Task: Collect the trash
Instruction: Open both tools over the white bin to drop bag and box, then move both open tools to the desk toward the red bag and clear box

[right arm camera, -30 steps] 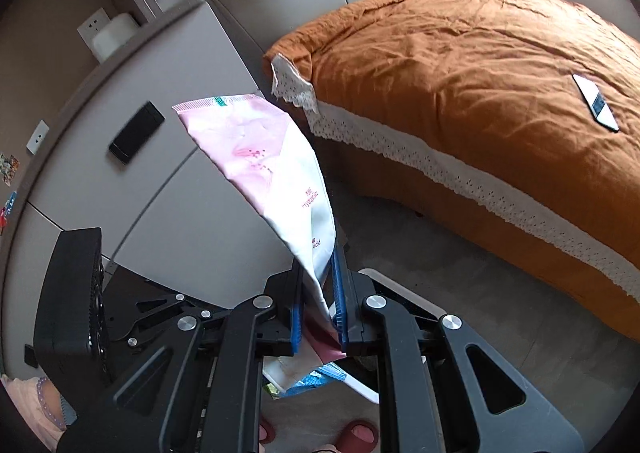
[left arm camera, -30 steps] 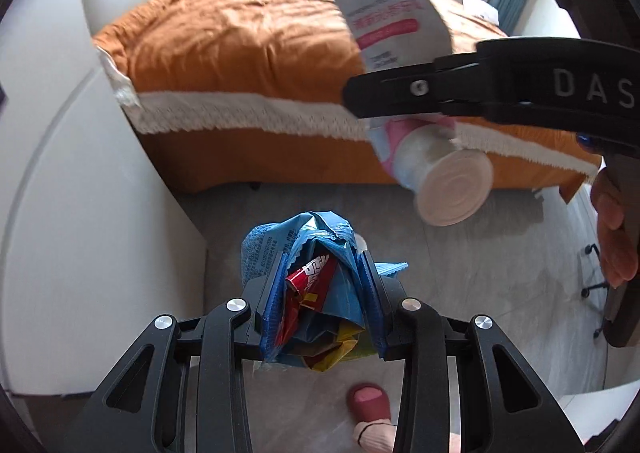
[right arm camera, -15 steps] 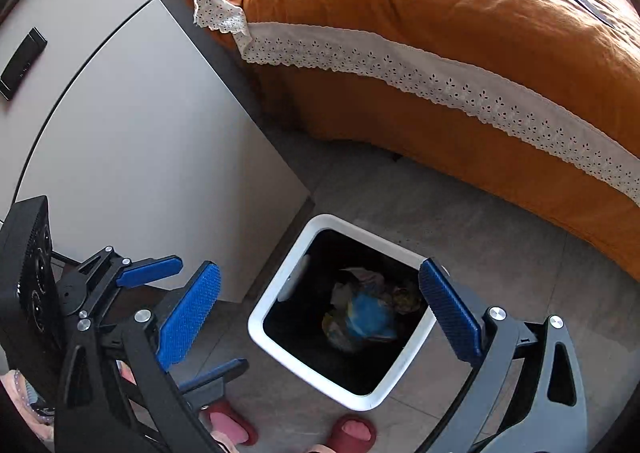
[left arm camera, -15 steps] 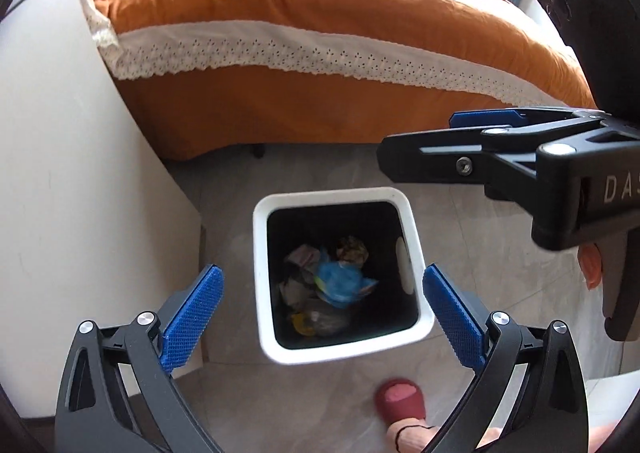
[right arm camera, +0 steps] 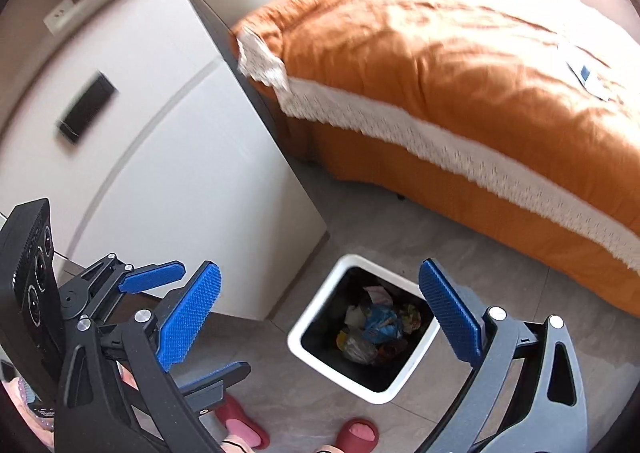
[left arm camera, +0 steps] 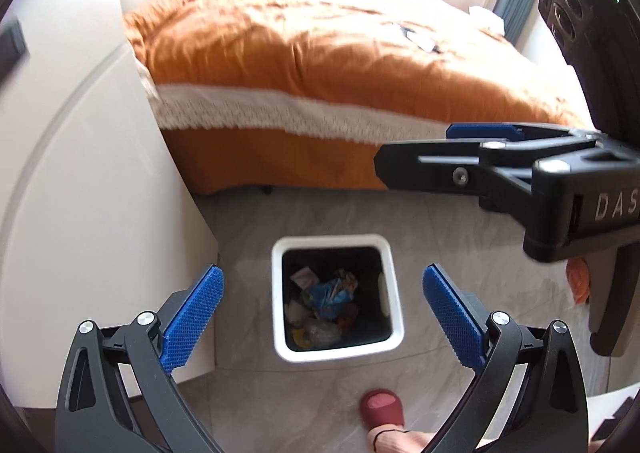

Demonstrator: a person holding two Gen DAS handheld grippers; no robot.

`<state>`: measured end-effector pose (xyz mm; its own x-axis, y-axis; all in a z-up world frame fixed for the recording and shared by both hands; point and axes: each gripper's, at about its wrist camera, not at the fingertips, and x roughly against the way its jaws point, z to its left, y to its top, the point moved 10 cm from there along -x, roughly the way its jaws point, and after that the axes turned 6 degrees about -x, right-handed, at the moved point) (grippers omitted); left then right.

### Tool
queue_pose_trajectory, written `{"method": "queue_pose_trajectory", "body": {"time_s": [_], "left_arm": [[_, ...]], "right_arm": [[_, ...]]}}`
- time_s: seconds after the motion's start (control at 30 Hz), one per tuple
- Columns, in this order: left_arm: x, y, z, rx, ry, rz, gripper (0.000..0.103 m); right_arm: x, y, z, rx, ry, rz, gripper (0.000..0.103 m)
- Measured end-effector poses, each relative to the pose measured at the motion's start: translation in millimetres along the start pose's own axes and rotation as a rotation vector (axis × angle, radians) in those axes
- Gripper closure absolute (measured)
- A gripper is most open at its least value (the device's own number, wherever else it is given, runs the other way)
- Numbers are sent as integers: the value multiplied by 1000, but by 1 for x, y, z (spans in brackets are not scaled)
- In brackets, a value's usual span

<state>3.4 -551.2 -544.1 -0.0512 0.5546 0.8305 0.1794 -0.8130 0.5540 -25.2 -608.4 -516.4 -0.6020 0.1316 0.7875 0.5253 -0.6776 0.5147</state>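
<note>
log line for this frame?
left hand-held gripper: open | right hand-held gripper: open | wrappers: in bin | above bin

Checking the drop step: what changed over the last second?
Both tongs let go: the left tongs released the blue wrapper bundle and the right tongs the pink-and-white pouch. Both now hang open above the white bin, where the wrappers lie. The bin, bed and cabinet stayed put.
</note>
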Motion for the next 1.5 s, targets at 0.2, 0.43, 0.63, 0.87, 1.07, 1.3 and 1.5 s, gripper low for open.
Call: {"method": "queue_pose_trajectory", "body": {"time_s": [0.2,0.43,0.63,0.87,1.07,1.3,1.5], "left_arm": [[70,30,3,17,4,-77,5],[157,46,9,80,49,-143,5],[255,58,31,211,114,-238,5],[362,47,84,288,329,-332,5],[446,10,138,375,511,-373,5],[528,-51,194,495,647,-400,5],[580,-108,240,571,757,-410,5]], "right_arm": [[59,29,39,40,0,-82,4],[123,52,91,83,22,-137,4],[181,74,165,204,97,-203,4],[222,91,276,374,252,-265,4],[243,90,376,495,393,-294,4],[248,61,486,640,518,-254,4],[239,30,564,736,588,-209,4]]}}
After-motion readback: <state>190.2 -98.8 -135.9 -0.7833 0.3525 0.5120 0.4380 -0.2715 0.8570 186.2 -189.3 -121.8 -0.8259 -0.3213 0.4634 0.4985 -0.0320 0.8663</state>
